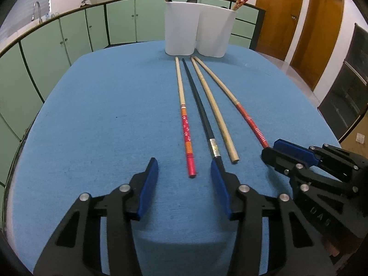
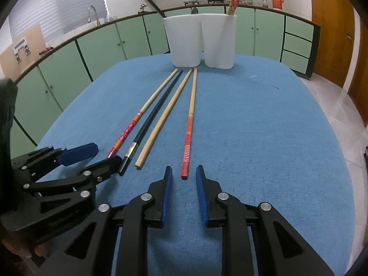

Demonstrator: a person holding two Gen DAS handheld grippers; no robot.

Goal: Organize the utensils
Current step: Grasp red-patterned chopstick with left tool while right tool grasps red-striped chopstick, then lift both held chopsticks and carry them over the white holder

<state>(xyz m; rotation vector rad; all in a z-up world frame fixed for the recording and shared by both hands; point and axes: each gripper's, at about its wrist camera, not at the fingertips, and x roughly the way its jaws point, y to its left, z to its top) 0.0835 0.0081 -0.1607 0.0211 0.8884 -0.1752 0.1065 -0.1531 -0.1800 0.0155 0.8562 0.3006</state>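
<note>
Fingers of the left gripper (image 1: pixel 185 179) are standing apart, flanking the red-handled chopstick (image 1: pixel 187 135) untouched; the right gripper (image 2: pixel 183 179) is likewise unclenched around the striped chopstick (image 2: pixel 188 138), both lying near the white holder (image 2: pixel 200 41).

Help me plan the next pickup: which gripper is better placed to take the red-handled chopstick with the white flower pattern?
Left. The left gripper already straddles the end of the flowered chopstick, open. The right gripper is lined up on the other red chopstick, farther right on the blue cloth.
</note>
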